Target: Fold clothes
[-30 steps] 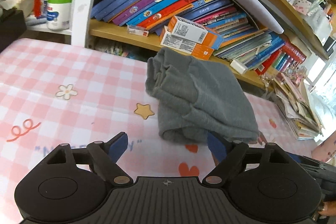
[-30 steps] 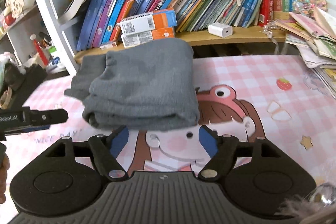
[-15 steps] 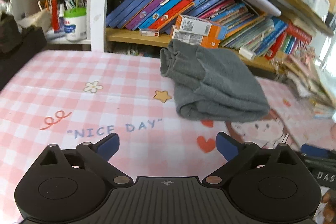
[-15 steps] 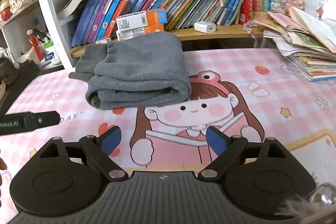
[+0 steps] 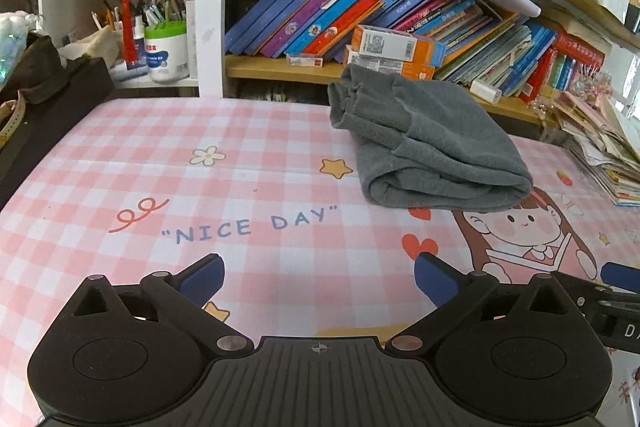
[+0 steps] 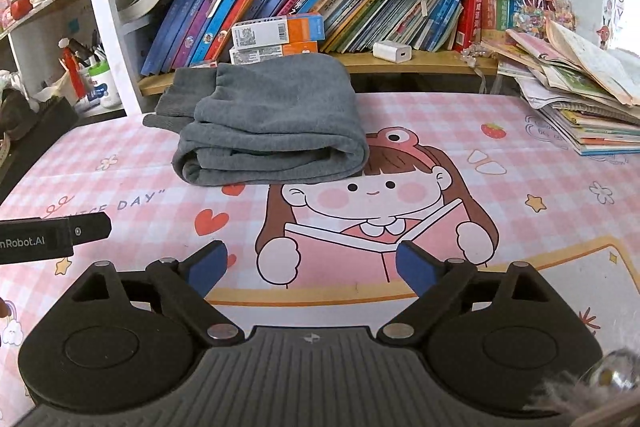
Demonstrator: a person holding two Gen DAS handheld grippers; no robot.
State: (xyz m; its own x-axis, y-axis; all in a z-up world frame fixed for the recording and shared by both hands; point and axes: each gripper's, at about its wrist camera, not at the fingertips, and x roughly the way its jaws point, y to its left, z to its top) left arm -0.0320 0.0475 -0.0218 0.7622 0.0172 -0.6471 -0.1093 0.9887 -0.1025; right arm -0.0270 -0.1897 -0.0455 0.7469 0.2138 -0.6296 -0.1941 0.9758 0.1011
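Now both sets of jaws stand wide apart with nothing between them. The left gripper (image 5: 318, 277) shows its two blue pads spread over bare pink-checked tablecloth (image 5: 120, 155), and the right gripper (image 6: 312, 263) is just finishing opening, its pads framing only the printed cartoon girl on the cloth. A second ago the pads sat close against the near fold of the grey garment (image 5: 424, 147); since then both grippers have let go and drawn back toward the viewer, so that a broad strip of cloth — the words "NICE DAY" and a few red hearts — lies between them and the garment. It rests alone near the far edge of the table, just in front of the bookshelf (image 5: 280, 67), folded into a thick, compact bundle with a rounded fold facing the grippers and ribbed cuffs poking out at its far left corner. Two orange and white boxes (image 5: 396, 47) sit on the shelf directly behind it, and a loose stack of magazines (image 6: 580, 107) lies well off to the right. Judging by the tidy bundle and the empty, retreating jaws, this piece looks finished — no other clothing is visible.
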